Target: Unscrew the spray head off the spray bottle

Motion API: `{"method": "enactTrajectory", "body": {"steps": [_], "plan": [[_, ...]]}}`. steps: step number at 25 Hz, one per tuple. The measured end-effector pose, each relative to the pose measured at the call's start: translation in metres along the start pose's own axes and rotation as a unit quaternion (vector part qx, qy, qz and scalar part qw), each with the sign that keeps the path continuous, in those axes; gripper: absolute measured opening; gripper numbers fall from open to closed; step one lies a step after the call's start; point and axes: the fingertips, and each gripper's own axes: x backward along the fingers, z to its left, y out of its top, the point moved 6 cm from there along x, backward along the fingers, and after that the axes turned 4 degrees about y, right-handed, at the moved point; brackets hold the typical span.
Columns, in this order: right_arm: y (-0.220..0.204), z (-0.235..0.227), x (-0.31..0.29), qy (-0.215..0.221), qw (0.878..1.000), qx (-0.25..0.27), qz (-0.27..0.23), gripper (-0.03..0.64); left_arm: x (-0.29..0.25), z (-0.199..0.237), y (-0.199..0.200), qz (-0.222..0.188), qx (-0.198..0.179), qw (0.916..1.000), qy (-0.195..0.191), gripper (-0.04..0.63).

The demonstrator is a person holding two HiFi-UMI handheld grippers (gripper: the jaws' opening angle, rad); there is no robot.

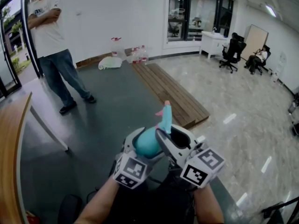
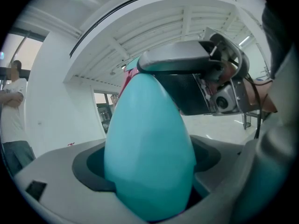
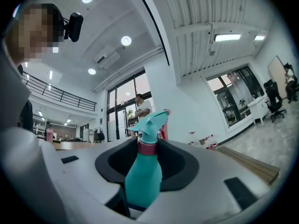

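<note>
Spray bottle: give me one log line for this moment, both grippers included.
spray bottle: held in air, spray head attached | left gripper: shut on body | right gripper: around shoulder below pink collar, contact unclear

Teal spray bottle [image 3: 142, 181] with pink-collared spray head [image 3: 152, 122] attached.

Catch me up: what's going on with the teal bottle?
A person is working two handheld grippers in mid-air. The left gripper is clamped on the body of the teal spray bottle. The right gripper has its jaws on either side of the bottle, about level with the pink collar. Whether they grip it yet isn't clear. The spray head is still on.
</note>
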Motion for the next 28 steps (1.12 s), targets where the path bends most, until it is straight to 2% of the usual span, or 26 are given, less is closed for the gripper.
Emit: {"method": "enactTrajectory", "body": {"steps": [18,20,22,25,28], "plan": [[-0.002,-0.003,0.001,0.003,1.0,0.007,0.004,0.134,-0.002,-0.001,-0.002,0.0,0.002,0.9997,-0.023,0.46],[0.001,-0.002,0.006,0.011,1.0,0.01,0.002,0.133,-0.001,-0.005,0.002,-0.007,0.009,0.9991,-0.04,0.46],[0.005,0.0,0.008,0.028,0.999,0.02,0.0,0.133,0.0,-0.007,0.007,-0.019,0.022,0.9969,-0.074,0.46],[0.011,0.0,0.011,0.071,0.997,0.034,-0.004,0.133,0.002,-0.008,0.014,-0.039,0.031,0.991,-0.124,0.46],[0.016,-0.001,0.014,0.114,0.992,0.045,-0.007,0.133,0.005,-0.01,0.019,-0.052,0.036,0.9853,-0.159,0.46]]}}
